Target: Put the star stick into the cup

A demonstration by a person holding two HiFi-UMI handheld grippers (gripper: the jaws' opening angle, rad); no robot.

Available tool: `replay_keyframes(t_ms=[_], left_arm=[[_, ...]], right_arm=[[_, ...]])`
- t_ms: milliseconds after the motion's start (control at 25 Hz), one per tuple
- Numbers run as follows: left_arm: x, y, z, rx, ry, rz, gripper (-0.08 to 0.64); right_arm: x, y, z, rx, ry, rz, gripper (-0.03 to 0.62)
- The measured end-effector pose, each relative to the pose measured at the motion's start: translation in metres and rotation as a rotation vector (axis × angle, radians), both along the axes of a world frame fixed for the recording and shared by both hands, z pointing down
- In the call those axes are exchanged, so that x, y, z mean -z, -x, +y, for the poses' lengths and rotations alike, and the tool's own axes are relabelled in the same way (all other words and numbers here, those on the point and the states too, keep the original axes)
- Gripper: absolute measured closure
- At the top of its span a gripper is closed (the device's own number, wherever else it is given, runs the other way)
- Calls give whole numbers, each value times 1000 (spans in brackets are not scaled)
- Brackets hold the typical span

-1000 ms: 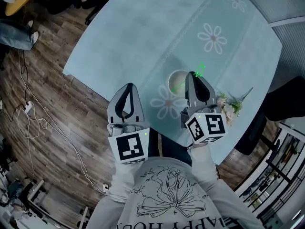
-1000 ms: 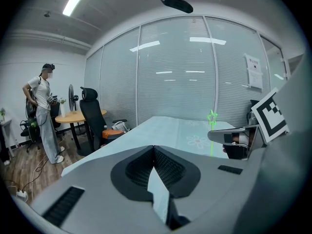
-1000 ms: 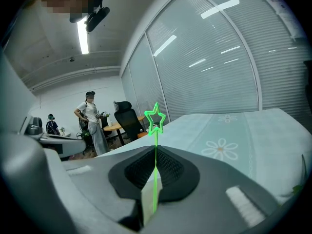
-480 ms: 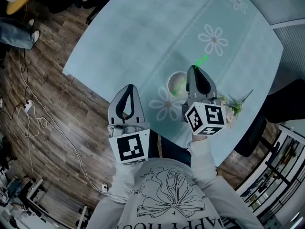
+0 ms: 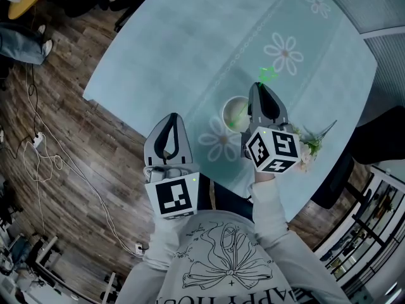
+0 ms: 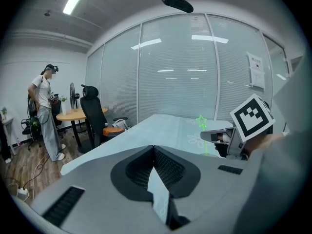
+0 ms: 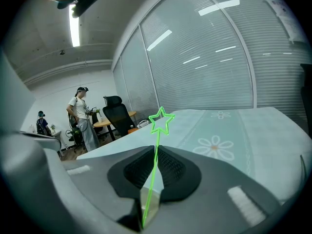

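A thin green star stick (image 5: 266, 75) is pinched in my right gripper (image 5: 259, 88), which is shut on it. Its star (image 7: 161, 121) stands above the jaw tips in the right gripper view. In the head view the stick slants down and left, with its lower end over the mouth of the white cup (image 5: 231, 108); whether it reaches inside I cannot tell. The gripper hides part of the cup's right side. My left gripper (image 5: 170, 116) hangs off the table's near edge, shut and empty. From it I see the star (image 6: 201, 122) and the right gripper (image 6: 220, 136).
The round table (image 5: 190, 49) has a pale teal cloth with daisy prints. A small bunch of flowers (image 5: 308, 142) lies right of the right gripper. Cables (image 5: 44, 163) lie on the wooden floor. A person (image 6: 46, 111), an office chair (image 6: 92, 112) and a second table stand further off.
My right gripper has shifted slightly away from me with the stick, so the star now sits farther up the table. The left gripper has stayed put.
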State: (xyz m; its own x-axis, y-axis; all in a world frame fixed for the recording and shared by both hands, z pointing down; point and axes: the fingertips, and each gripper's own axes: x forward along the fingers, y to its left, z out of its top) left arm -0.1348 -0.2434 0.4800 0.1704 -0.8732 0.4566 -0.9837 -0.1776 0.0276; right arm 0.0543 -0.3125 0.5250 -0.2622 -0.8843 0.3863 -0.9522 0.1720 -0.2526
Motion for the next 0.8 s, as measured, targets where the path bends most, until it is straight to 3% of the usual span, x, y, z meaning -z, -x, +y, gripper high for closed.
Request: replay_keyframes(t_ms=[440, 800], left_arm=[[1, -1, 1, 7, -5, 7, 554], [6, 3, 0, 7, -15, 4, 554]], right_arm=[[-5, -1, -5, -5, 11, -6, 558], [-2, 0, -4, -9, 14, -4, 515]])
